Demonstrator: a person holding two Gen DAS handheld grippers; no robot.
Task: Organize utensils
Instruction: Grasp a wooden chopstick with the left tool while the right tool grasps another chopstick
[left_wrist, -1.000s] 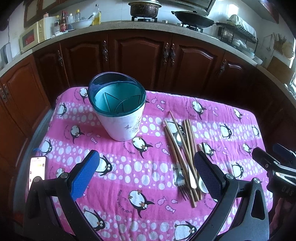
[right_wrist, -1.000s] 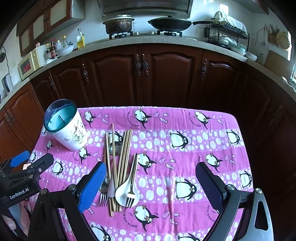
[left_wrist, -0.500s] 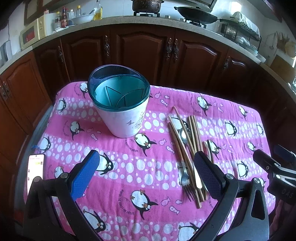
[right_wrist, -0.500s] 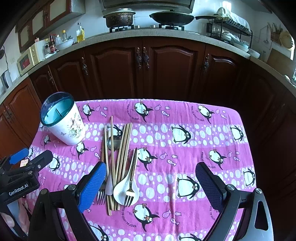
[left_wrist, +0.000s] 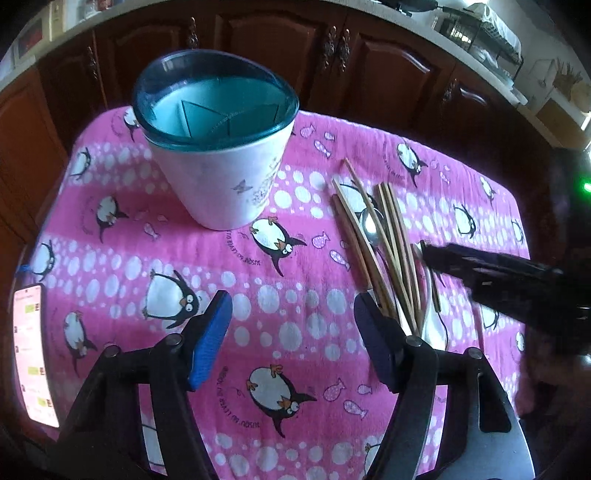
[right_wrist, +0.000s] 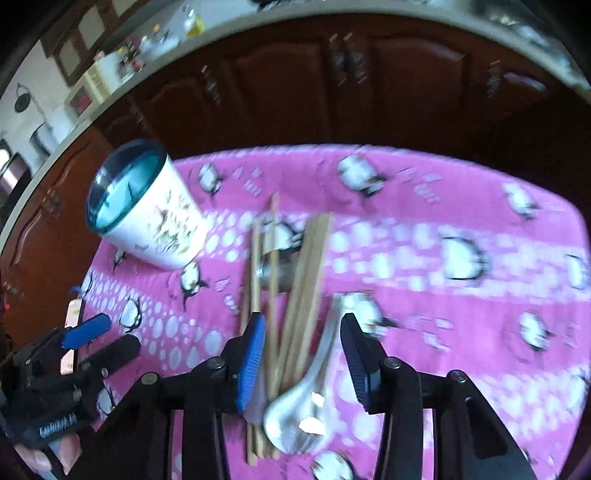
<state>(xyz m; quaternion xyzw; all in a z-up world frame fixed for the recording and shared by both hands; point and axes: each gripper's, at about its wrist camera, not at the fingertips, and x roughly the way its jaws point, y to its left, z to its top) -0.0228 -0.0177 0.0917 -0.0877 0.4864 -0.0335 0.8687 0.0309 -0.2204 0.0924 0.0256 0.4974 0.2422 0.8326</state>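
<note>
Pink cloth (right_wrist: 443, 221); chopsticks (right_wrist: 306, 273) lie between right gripper (right_wrist: 303, 354) fingers.

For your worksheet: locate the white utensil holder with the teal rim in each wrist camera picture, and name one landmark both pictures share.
Left wrist view: the utensil holder stands upper centre-left on the penguin cloth, left of the chopsticks.
Right wrist view: the utensil holder appears at the left, looking tilted, again left of the chopsticks.
Shared landmark: the chopsticks bundle.
</note>
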